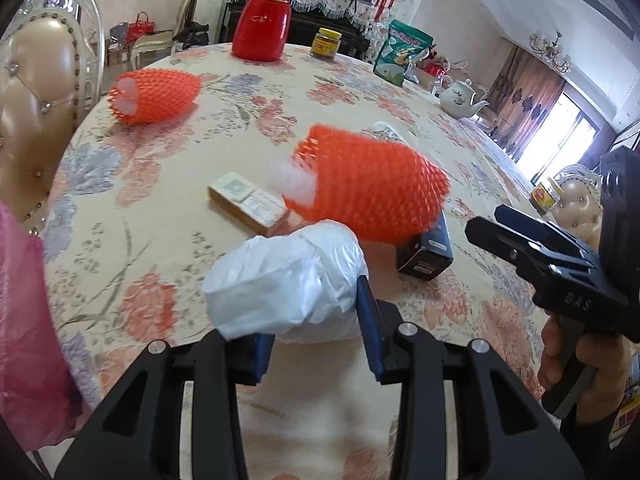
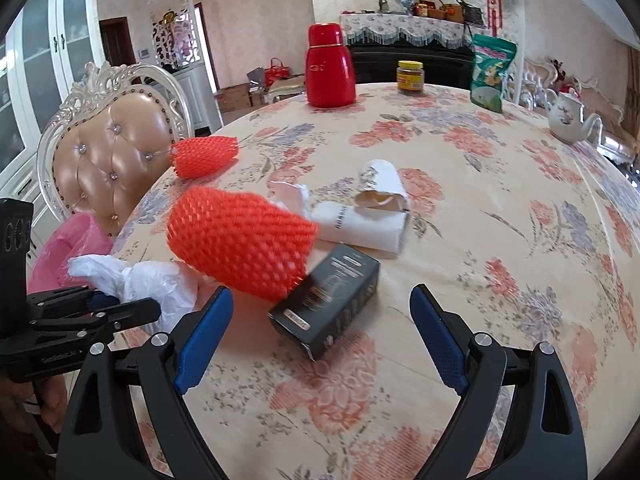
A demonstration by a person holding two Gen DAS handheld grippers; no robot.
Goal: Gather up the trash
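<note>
The left gripper [image 1: 316, 344] is clamping a white plastic bag [image 1: 286, 280]. The right gripper [image 2: 320, 340] is gaping wide near the black box [image 2: 326, 300]; an orange foam net [image 2: 240, 244] is lying at its eleven o'clock, against a pink bag [image 2: 60, 256] whose contents I cannot tell.

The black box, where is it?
In the right wrist view, the black box lies on the table, just ahead of the open right gripper, beside the near orange net.

Foam net [image 2: 240, 248] rests on box [image 2: 326, 300]; paper roll [image 2: 360, 226] behind; flask [image 2: 330, 68] at bench [image 2: 500, 240] far edge.
</note>
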